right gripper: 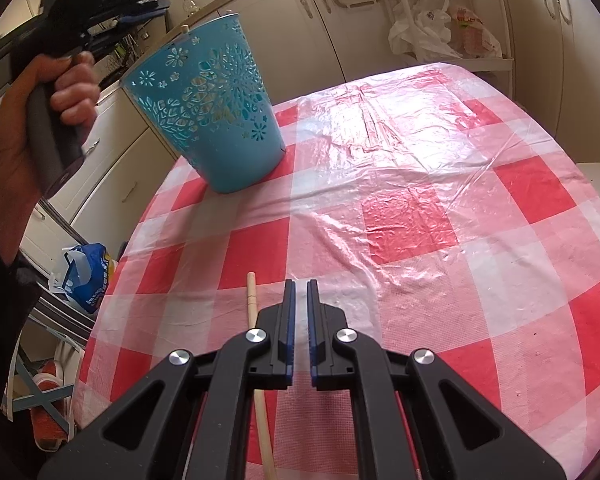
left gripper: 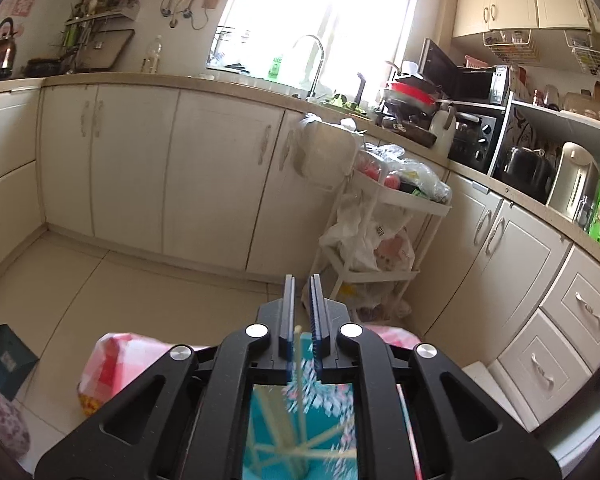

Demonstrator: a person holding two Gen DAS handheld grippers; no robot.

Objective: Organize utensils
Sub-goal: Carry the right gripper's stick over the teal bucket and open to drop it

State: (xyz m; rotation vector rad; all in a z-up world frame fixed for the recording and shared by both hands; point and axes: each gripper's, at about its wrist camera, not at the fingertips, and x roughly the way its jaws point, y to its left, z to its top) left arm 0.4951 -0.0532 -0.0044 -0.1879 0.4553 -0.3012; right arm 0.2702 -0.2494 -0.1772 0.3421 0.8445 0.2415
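Note:
A blue cut-out cup (right gripper: 220,120) stands at the far left of the red-checked table (right gripper: 420,200). A hand holds my left gripper (right gripper: 162,2) just over the cup's rim. In the left wrist view I look down into the cup (left gripper: 268,420), where several wooden chopsticks (left gripper: 300,392) lean. One chopstick's top pokes up between the jaws without filling the narrow gap, so my left gripper (left gripper: 302,280) is open. My right gripper (right gripper: 301,282) is shut and empty, low over the table's near edge. One chopstick (right gripper: 252,304) lies on the cloth just to its left and runs under it.
A white trolley (left gripper: 384,216) stuffed with plastic bags stands against the cabinets beyond the table. A blue bag (right gripper: 88,276) sits on the floor left of the table, and a dark box (left gripper: 4,360) lies on the tiles. The cloth is wrinkled plastic.

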